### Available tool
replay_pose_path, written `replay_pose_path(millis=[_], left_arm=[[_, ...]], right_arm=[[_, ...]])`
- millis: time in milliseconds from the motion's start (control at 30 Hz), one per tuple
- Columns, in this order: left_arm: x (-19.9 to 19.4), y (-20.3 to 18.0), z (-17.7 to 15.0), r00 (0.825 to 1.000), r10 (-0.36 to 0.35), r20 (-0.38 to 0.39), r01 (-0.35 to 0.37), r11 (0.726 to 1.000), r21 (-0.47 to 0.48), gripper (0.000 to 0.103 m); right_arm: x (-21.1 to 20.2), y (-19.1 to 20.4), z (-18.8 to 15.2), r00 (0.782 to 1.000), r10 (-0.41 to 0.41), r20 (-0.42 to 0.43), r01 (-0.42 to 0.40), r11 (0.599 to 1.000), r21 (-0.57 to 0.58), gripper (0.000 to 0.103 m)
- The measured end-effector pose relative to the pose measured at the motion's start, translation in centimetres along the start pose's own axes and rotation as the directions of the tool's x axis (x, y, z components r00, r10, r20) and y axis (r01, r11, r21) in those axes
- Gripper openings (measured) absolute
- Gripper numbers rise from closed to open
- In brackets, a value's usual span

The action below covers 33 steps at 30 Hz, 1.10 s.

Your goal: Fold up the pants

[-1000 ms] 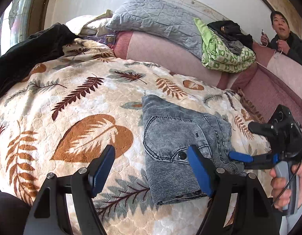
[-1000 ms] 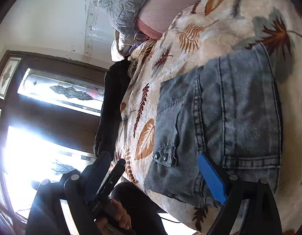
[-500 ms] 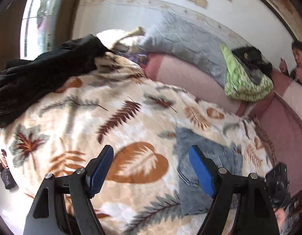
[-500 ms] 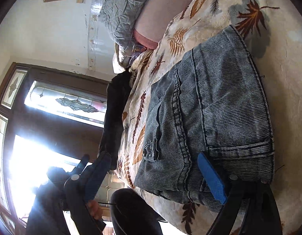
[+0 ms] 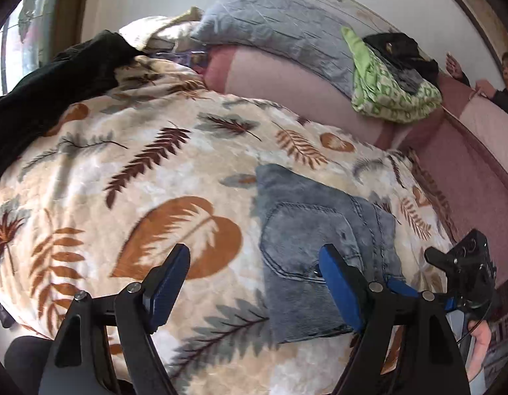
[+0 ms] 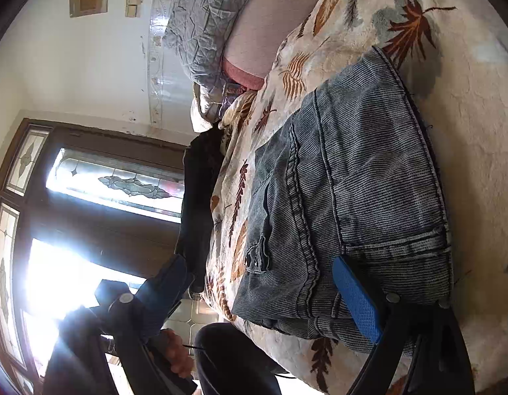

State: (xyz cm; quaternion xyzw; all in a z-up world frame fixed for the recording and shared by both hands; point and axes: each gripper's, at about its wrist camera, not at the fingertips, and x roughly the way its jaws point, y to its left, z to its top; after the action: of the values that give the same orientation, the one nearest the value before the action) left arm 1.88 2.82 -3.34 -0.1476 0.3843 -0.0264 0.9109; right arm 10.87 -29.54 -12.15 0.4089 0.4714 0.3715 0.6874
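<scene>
The grey denim pants lie folded into a compact rectangle on the leaf-print blanket, back pocket up. My left gripper hovers open over the near edge; its right finger overlaps the pants in view and nothing is between the pads. In the right wrist view the folded pants fill the middle, and my right gripper stands open at their waistband end, its blue right pad next to the folded edge but gripping nothing. The right gripper's black body shows at the pants' right side.
A black garment lies on the blanket's far left. A grey quilted pillow and a green patterned cloth sit on the pink backrest. A person is at the far right. A bright window is behind.
The left wrist view swung away to the left half a second ago and has come back over the pants. The right gripper has drawn nearer the waistband end and turned a little.
</scene>
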Motion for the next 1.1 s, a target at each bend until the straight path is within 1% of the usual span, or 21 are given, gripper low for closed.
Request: replay_pose_path(millis=[67,100,133,167,200,233,267,300,367,400,567,667,733,800,833,867,933,967,1000,1033,1100], left_arm=[[1.2,-2.5,-0.5,1.000,-0.028,-0.007,0.029,0.998,0.048,0.081],[2.0,-3.6,-0.6,0.999,-0.028,-0.021,0.029,0.997,0.075,0.081],[3.0,-4.6,-0.8,0.999,-0.024,-0.042,0.027,0.995,0.097,0.081],[3.9,-5.3,-1.0,0.998,-0.025,-0.060,0.032,0.993,0.115,0.081],[4.9,-5.9,-1.4,0.997,-0.011,-0.083,0.022,0.990,0.136,0.081],[6.1,-6.3,-1.7,0.993,0.015,-0.114,0.003,0.988,0.156,0.081],[7.3,-6.6,-2.2,0.989,0.024,-0.147,0.003,0.984,0.177,0.081],[8.1,-6.7,-2.8,0.986,0.040,-0.164,-0.007,0.980,0.198,0.081],[8.1,-6.9,-3.2,0.991,0.056,-0.122,-0.027,0.973,0.228,0.084],[8.0,-6.9,-3.3,0.991,0.057,-0.119,-0.028,0.971,0.236,0.085],[8.2,-6.3,-3.3,0.990,0.045,-0.131,-0.016,0.976,0.215,0.089],[8.3,-6.3,-3.5,0.992,0.041,-0.120,-0.013,0.974,0.226,0.090],[8.3,-6.2,-3.6,0.992,0.036,-0.117,-0.009,0.975,0.224,0.090],[8.3,-6.1,-3.5,0.992,0.032,-0.119,-0.005,0.976,0.218,0.090],[8.3,-6.1,-3.5,0.993,0.031,-0.118,-0.004,0.976,0.217,0.090],[8.4,-6.2,-3.5,0.992,0.029,-0.122,-0.002,0.976,0.219,0.090],[8.3,-6.2,-3.4,0.992,0.031,-0.123,-0.002,0.974,0.227,0.090],[8.0,-6.1,-3.2,0.991,0.022,-0.130,0.007,0.976,0.217,0.090],[7.7,-5.8,-2.9,0.992,0.008,-0.128,0.018,0.980,0.199,0.090],[7.1,-5.4,-2.7,0.993,0.001,-0.115,0.019,0.985,0.173,0.090],[5.6,-4.2,-2.4,0.998,-0.020,-0.063,0.027,0.994,0.106,0.090]], right_arm=[[-0.9,1.1,-0.1,0.999,0.036,0.009,-0.036,0.999,-0.035,0.092],[-1.3,1.3,-0.2,0.999,0.034,0.017,-0.034,0.998,-0.044,0.093],[-1.6,1.0,-0.2,0.999,0.014,0.028,-0.013,0.999,-0.046,0.094],[-1.6,0.3,-0.3,0.999,-0.026,0.036,0.027,0.999,-0.036,0.096],[-1.3,-0.9,-0.4,0.997,-0.066,0.028,0.066,0.998,-0.005,0.096],[-1.0,-2.1,-0.6,0.998,-0.053,0.019,0.052,0.998,0.035,0.096],[-1.4,-2.4,-0.6,0.999,-0.026,0.043,0.024,0.999,0.046,0.096],[-1.6,-2.1,-0.5,0.999,-0.020,0.041,0.018,0.999,0.044,0.096],[-1.8,-1.7,-0.4,0.999,-0.024,0.041,0.023,1.000,0.017,0.096],[-1.8,-1.9,-0.5,0.999,-0.026,0.037,0.026,0.999,0.022,0.096],[-1.8,-1.4,-0.3,0.999,-0.034,0.032,0.033,0.999,0.023,0.096],[-2.2,1.0,-0.1,0.999,0.014,0.045,-0.012,0.999,-0.042,0.097],[-2.2,2.2,0.2,0.998,0.015,0.055,-0.011,0.997,-0.076,0.097],[-1.4,1.7,0.5,0.999,-0.015,0.047,0.018,0.998,-0.061,0.097],[-0.5,0.8,0.6,0.998,-0.057,0.023,0.058,0.998,-0.038,0.097],[0.4,-0.5,0.5,0.993,-0.118,-0.016,0.118,0.993,-0.002,0.097],[0.2,-0.8,0.3,0.995,-0.095,0.010,0.095,0.995,-0.007,0.097],[0.1,-0.4,0.5,0.995,-0.103,0.003,0.103,0.995,0.000,0.097],[-0.2,0.2,0.5,0.995,-0.103,0.015,0.103,0.995,0.000,0.097],[-0.6,1.0,0.5,0.995,-0.093,0.028,0.093,0.995,-0.017,0.097],[-0.8,2.5,0.5,0.997,-0.072,0.039,0.075,0.994,-0.083,0.097]])
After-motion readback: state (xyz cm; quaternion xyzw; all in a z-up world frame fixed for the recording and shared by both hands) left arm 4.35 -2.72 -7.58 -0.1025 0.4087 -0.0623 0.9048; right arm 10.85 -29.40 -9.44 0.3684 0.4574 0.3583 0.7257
